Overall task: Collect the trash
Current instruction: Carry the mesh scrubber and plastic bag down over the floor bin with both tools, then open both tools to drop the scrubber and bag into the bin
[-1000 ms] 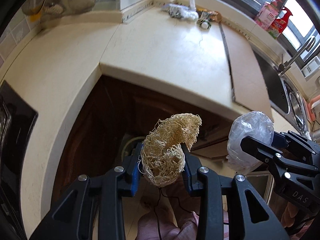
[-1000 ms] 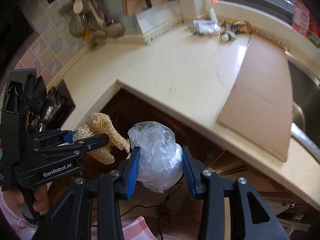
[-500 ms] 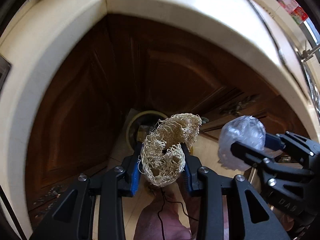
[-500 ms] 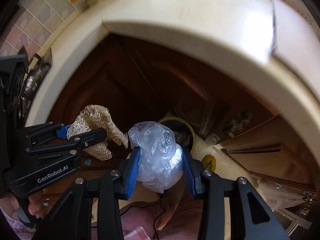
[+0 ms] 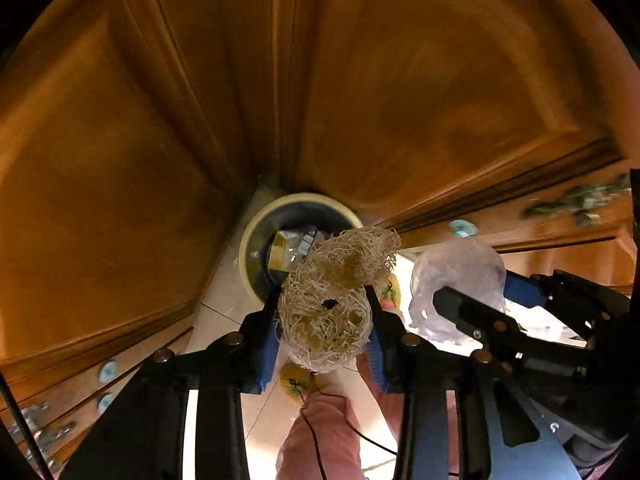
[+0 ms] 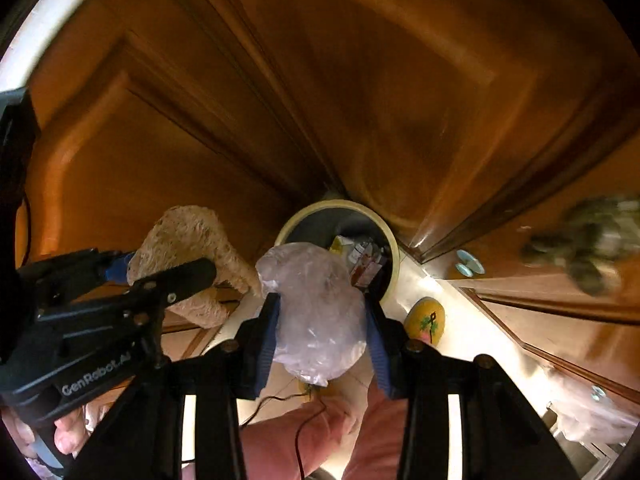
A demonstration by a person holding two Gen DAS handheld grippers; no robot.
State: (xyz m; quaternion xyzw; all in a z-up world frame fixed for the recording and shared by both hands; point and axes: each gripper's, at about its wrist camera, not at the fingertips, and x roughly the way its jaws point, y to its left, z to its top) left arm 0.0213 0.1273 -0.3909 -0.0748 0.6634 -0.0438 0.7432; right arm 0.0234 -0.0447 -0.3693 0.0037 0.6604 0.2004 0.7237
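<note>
**Loofah and plastic bag above the bin**

Left gripper (image 5: pixel 324 320) pinching a fibrous loofah scrap (image 5: pixel 334 300) between its jaws; right gripper (image 6: pixel 320 316) clamped on a crumpled clear plastic bag (image 6: pixel 316 308); both pointed steeply down over a round cream-rimmed trash bin (image 6: pixel 394 252) on the tiled floor (image 5: pixel 224 300), cartons already inside; wooden cabinet doors (image 5: pixel 400 80) behind.

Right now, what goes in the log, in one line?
left gripper: shut on loofah | right gripper: shut on plastic bag | both above trash bin

Warm-lit brown wooden cabinet doors (image 5: pixel 420 92) meet at a corner above pale floor tiles (image 5: pixel 224 300).
</note>
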